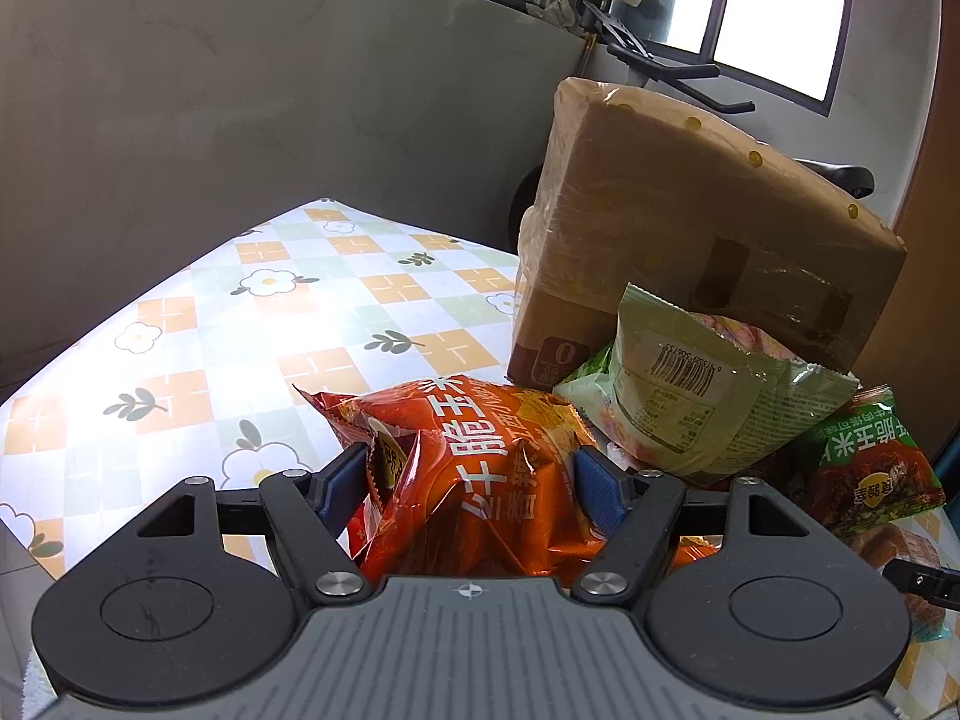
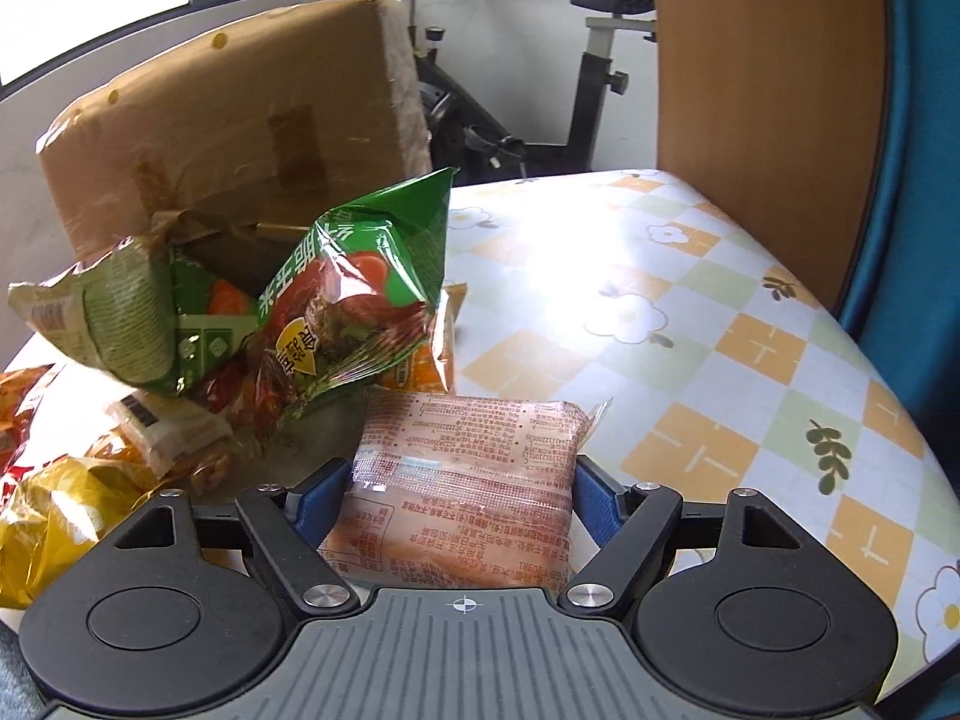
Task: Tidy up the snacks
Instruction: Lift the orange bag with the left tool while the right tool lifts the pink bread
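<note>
My left gripper (image 1: 471, 480) is shut on an orange chip bag (image 1: 480, 474) with white Chinese lettering; the bag is crumpled between the blue pads. Beyond it lie a pale green snack bag (image 1: 690, 402) with a barcode and a green chip bag (image 1: 864, 462). My right gripper (image 2: 462, 492) is shut on a flat brown printed snack packet (image 2: 468, 480). Ahead of it the green chip bag (image 2: 354, 300) and the pale green bag (image 2: 90, 312) lie in a pile, with yellow and orange bags (image 2: 60, 492) at the left.
A taped cardboard box (image 1: 690, 228) stands behind the snack pile, also in the right wrist view (image 2: 240, 108). The table has a checked flower cloth (image 1: 240, 312), seen bare at the right in the right wrist view (image 2: 720, 330). A wooden board (image 2: 762, 90) and an exercise bike (image 2: 540, 90) stand behind.
</note>
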A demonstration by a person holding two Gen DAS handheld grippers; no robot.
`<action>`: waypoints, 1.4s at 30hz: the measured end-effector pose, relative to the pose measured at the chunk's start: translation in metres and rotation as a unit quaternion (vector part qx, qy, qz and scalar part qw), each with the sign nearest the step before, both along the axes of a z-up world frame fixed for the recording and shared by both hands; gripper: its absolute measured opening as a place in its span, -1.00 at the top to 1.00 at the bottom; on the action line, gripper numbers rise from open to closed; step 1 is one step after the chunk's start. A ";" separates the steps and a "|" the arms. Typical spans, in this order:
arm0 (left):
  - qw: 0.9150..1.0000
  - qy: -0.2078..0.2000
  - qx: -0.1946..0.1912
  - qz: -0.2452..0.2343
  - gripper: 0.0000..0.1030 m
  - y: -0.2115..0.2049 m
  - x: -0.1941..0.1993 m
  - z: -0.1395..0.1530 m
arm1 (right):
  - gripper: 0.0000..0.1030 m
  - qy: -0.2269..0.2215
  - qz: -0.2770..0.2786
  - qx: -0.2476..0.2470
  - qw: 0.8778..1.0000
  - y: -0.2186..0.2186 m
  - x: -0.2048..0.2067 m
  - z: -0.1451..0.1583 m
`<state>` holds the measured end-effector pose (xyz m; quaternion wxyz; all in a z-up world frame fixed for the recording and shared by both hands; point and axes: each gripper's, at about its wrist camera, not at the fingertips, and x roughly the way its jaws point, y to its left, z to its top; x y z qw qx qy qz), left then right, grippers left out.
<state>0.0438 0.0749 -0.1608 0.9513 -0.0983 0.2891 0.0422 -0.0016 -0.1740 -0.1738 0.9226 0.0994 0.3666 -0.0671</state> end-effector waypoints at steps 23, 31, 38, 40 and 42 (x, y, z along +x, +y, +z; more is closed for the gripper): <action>1.000 -0.002 -0.003 0.002 -0.47 0.002 0.000 0.000 | -0.42 -0.050 -0.032 -0.027 0.998 -0.015 -0.007 0.018; 1.000 -0.004 -0.002 0.000 -0.47 0.001 -0.001 0.001 | -0.41 -0.052 0.022 -0.039 0.998 0.005 -0.002 0.020; 1.000 -0.005 -0.005 0.007 -0.47 0.003 -0.002 0.000 | -0.40 -0.061 -0.006 -0.043 0.997 -0.004 -0.009 0.022; 1.000 -0.005 -0.004 0.006 -0.47 0.002 -0.001 0.000 | -0.39 -0.073 -0.002 -0.049 0.996 -0.002 -0.011 0.026; 1.000 -0.007 -0.004 0.004 -0.47 0.001 -0.001 0.001 | -0.38 -0.080 0.004 -0.054 0.995 0.000 -0.010 0.029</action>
